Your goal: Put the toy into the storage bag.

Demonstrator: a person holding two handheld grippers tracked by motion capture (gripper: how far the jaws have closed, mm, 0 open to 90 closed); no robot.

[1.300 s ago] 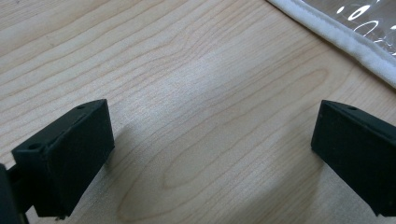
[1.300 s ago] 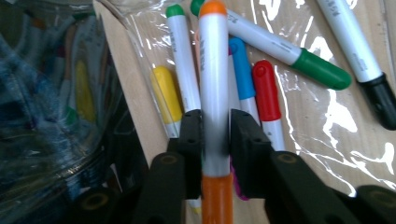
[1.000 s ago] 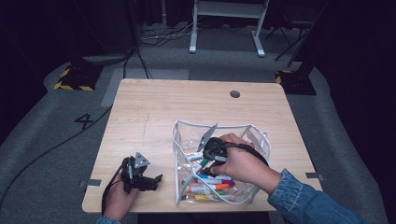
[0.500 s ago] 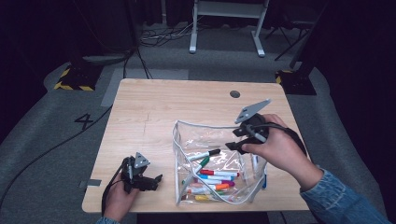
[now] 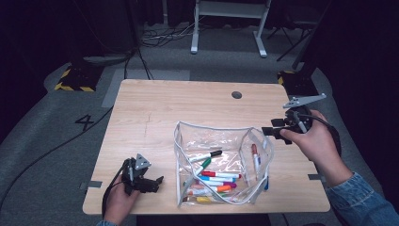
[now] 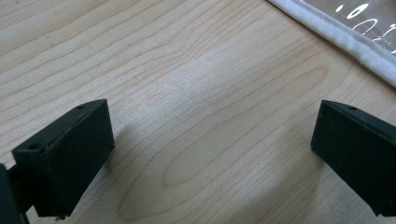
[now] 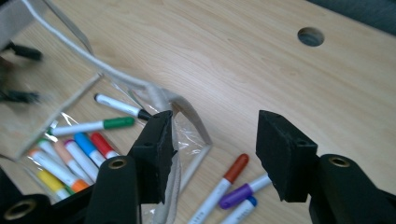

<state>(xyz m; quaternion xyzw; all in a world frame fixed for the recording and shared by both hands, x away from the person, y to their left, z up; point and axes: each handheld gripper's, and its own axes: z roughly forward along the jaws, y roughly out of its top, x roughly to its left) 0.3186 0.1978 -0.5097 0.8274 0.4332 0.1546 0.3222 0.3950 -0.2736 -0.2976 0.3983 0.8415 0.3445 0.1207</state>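
My right gripper (image 5: 275, 132) hangs right of the clear marker pouch (image 5: 221, 162), its jaws closing on nothing. My left gripper (image 5: 153, 181) rests released on the worktop (image 5: 179, 106).

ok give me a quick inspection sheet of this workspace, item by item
surface: wooden table, round hole near the far edge
job's things: clear pouch standing open, coloured markers lying in it; red-capped marker beside its right wall
clutter: nothing seen
grippers: left gripper low at the near-left table edge, jaws wide, empty; right gripper held right of the pouch, jaws have just been closing, nothing between them
cables: one trails from each gripper; more on the floor
surroundings: dark room, white stand legs, striped floor marker
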